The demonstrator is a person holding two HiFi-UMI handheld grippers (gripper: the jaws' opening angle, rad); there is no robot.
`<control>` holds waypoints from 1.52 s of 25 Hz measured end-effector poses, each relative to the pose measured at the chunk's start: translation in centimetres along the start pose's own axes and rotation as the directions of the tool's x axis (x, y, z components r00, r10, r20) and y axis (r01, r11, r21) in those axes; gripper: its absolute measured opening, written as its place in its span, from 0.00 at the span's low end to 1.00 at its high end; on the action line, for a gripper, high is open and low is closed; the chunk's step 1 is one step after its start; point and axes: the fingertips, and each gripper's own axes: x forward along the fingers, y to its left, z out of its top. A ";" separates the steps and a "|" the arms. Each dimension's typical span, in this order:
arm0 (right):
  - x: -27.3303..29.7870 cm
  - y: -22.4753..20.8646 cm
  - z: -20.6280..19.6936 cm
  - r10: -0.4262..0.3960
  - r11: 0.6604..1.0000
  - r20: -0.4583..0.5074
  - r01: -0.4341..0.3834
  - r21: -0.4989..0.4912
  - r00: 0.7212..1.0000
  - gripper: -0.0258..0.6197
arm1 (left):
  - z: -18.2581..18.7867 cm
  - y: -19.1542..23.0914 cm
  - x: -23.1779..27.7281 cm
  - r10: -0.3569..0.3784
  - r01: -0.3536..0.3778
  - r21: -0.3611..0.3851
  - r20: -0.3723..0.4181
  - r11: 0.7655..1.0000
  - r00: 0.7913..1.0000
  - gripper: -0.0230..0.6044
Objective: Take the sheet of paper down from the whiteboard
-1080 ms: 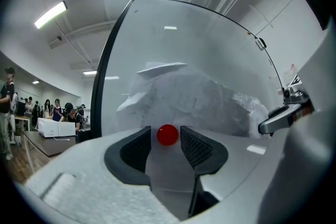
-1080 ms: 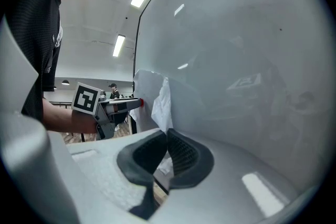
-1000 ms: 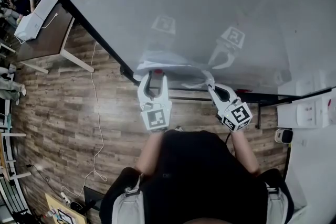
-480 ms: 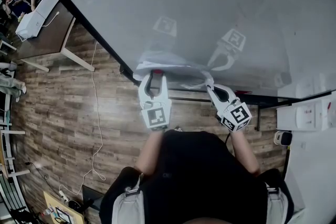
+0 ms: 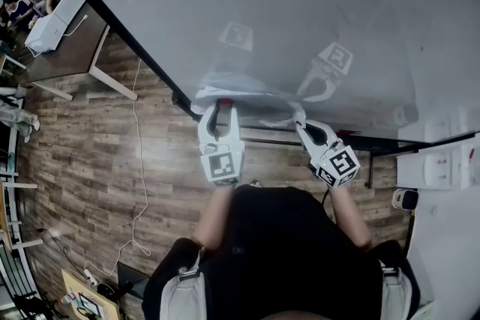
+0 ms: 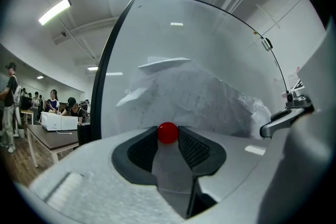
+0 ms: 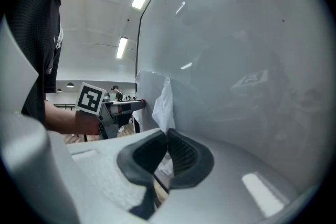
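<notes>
Whiteboard (image 5: 300, 11) fills the upper frame, with a crumpled sheet of paper (image 5: 240, 95) against it at centre. Right tool (image 5: 300, 120) clamps the sheet's right edge; left tool (image 5: 219, 110), its jaws just closing, pinches a red magnet (image 6: 167, 132) at its left.

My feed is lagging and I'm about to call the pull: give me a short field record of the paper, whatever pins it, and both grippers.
sheet of paper: crumpled, on the whiteboard
red magnet: on the sheet
left gripper: fingers have just been closing, red magnet between them, pads appear to touch it
right gripper: fingers shut on the sheet's edge
status: sheet not yet down
</notes>
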 end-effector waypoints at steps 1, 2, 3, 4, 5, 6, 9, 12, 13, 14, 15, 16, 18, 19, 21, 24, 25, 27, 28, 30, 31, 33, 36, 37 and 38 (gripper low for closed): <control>0.0 0.0 -0.1 0.004 1.000 0.000 -0.004 0.000 1.000 0.05 | 0.0 0.1 0.0 0.001 -0.001 -0.005 0.000 1.000 1.000 0.24; 0.1 0.1 -0.1 0.009 1.000 -0.001 -0.009 0.000 1.000 0.05 | 0.0 0.1 -0.1 0.004 -0.004 -0.006 0.000 1.000 1.000 0.24; 0.2 0.3 -0.1 0.016 1.000 -0.003 -0.016 -0.001 1.000 0.05 | -0.1 0.2 -0.2 0.005 -0.005 -0.004 0.000 1.000 1.000 0.24; 0.2 0.4 -0.1 0.022 1.000 -0.003 -0.022 -0.002 1.000 0.05 | -0.1 0.2 -0.4 0.006 -0.006 -0.001 -0.003 1.000 1.000 0.24; 0.1 0.6 -0.1 0.028 1.000 -0.003 -0.028 -0.003 1.000 0.05 | -0.2 0.1 -0.6 0.007 -0.006 0.002 -0.007 1.000 1.000 0.24; 0.1 0.7 0.0 0.032 0.999 -0.001 -0.032 -0.003 0.999 0.05 | -0.3 0.0 -0.8 0.007 -0.007 0.003 -0.012 1.000 1.000 0.24; 0.0 1.0 0.0 0.042 0.999 0.006 -0.042 0.001 0.999 0.05 | -0.5 -0.1 -1.6 0.014 -0.014 -0.001 -0.023 1.000 1.000 0.24; -0.2 1.5 -0.3 0.055 0.998 0.008 -0.055 0.014 0.998 0.05 | -0.6 0.0 -2.4 0.026 -0.027 -0.017 -0.031 1.000 0.999 0.24; -0.3 1.7 -0.3 0.059 0.998 0.007 -0.059 0.015 0.998 0.05 | -0.6 0.0 -2.7 0.030 -0.031 -0.022 -0.031 0.999 0.999 0.24; -0.4 1.9 -0.3 0.064 0.998 0.005 -0.064 0.018 0.998 0.05 | -0.6 0.1 -3.0 0.035 -0.035 -0.026 -0.031 0.999 0.999 0.24; -0.5 2.1 -0.5 0.068 0.997 0.003 -0.068 0.020 0.998 0.05 | -0.7 0.1 -3.3 0.040 -0.041 -0.029 -0.032 0.999 0.999 0.24; -0.6 2.3 -0.6 0.073 0.997 0.000 -0.073 0.022 0.997 0.05 | -0.8 0.2 -3.7 0.045 -0.046 -0.030 -0.035 0.998 0.998 0.24; -0.7 2.7 -0.8 0.080 0.997 -0.006 -0.080 0.023 0.997 0.05 | -1.0 0.4 -4.3 0.055 -0.056 -0.030 -0.041 0.998 0.998 0.24; -0.8 2.9 -0.9 0.084 0.996 -0.009 -0.084 0.024 0.996 0.05 | -1.2 0.5 -4.6 0.058 -0.059 -0.030 -0.043 0.998 0.997 0.24; -0.9 3.3 -1.0 0.091 0.995 -0.010 -0.090 0.028 0.996 0.05 | -1.3 0.6 -5.1 0.059 -0.060 -0.029 -0.047 0.998 0.997 0.24; -1.2 3.8 -1.0 0.103 0.994 0.001 -0.103 0.049 0.995 0.05 | -1.5 0.7 -5.8 0.056 -0.057 -0.018 -0.049 0.998 0.997 0.25; -1.3 4.0 -1.0 0.105 0.993 0.001 -0.105 0.054 0.994 0.05 | -1.5 0.7 -6.1 0.060 -0.060 -0.013 -0.051 0.998 0.997 0.24; -1.5 4.1 -1.4 0.105 0.993 -0.016 -0.104 0.057 0.994 0.05 | -1.7 0.5 -6.6 0.063 -0.064 -0.016 -0.057 0.998 0.996 0.25; -1.6 4.1 -1.7 0.105 0.993 -0.027 -0.103 0.060 0.994 0.05 | -1.8 0.3 -6.9 0.062 -0.064 -0.025 -0.066 0.998 0.996 0.24; -1.6 4.3 -2.2 0.109 0.992 -0.040 -0.105 0.073 0.993 0.05 | -2.4 0.3 -7.5 0.068 -0.071 -0.029 -0.094 0.997 0.993 0.25; -1.6 4.4 -2.4 0.112 0.991 -0.044 -0.109 0.080 0.993 0.05 | -2.8 0.3 -7.8 0.074 -0.077 -0.023 -0.108 0.997 0.991 0.25; -1.8 4.5 -2.7 0.120 0.990 -0.054 -0.115 0.086 0.991 0.05 | -3.4 0.2 -8.4 0.079 -0.081 -0.009 -0.123 0.997 0.989 0.24; -2.4 4.6 -3.1 0.129 0.988 -0.057 -0.123 0.093 0.990 0.05 | -3.7 -0.4 -9.3 0.087 -0.088 0.002 -0.138 0.996 0.987 0.25; -2.6 4.5 -3.2 0.128 0.989 -0.058 -0.122 0.089 0.990 0.05 | -3.5 -0.6 -9.6 0.093 -0.094 -0.001 -0.144 0.996 0.985 0.25; -2.8 4.5 -3.1 0.123 0.990 -0.062 -0.118 0.080 0.990 0.05 | -3.3 -0.8 -9.8 0.097 -0.099 -0.004 -0.149 0.995 0.984 0.25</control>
